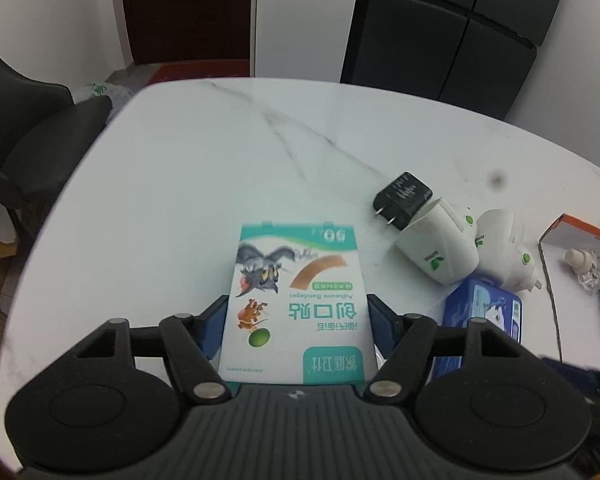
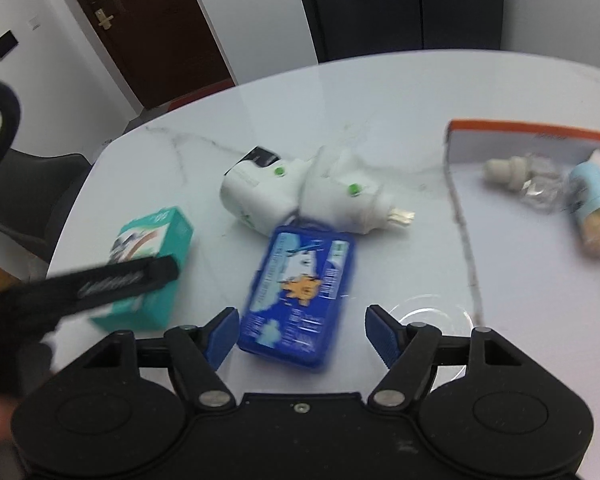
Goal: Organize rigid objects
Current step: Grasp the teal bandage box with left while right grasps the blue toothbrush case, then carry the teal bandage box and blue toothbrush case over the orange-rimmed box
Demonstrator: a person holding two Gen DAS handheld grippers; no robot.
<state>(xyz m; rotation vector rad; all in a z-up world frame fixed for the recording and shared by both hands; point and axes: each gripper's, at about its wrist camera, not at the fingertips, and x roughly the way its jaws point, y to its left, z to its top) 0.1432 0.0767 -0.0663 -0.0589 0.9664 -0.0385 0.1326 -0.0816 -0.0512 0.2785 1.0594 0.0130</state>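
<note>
Left hand-held gripper (image 1: 296,320): the teal bandage box (image 1: 298,300) stands between its blue pads, which appear to meet the box sides, so it reads as grasping the box. To seat the grip, keep both pads square on the side walls and lift only when the box no longer rocks on the bench (image 1: 220,152).

Right hand-held gripper (image 2: 300,330): released, jaws wide. The blue case (image 2: 300,292) lies flat just ahead, nearer the left pad and slightly skewed. Centre the jaws over its long sides before clenching. The two white plug-in units (image 2: 260,196) lie beyond, touching each other.
</note>
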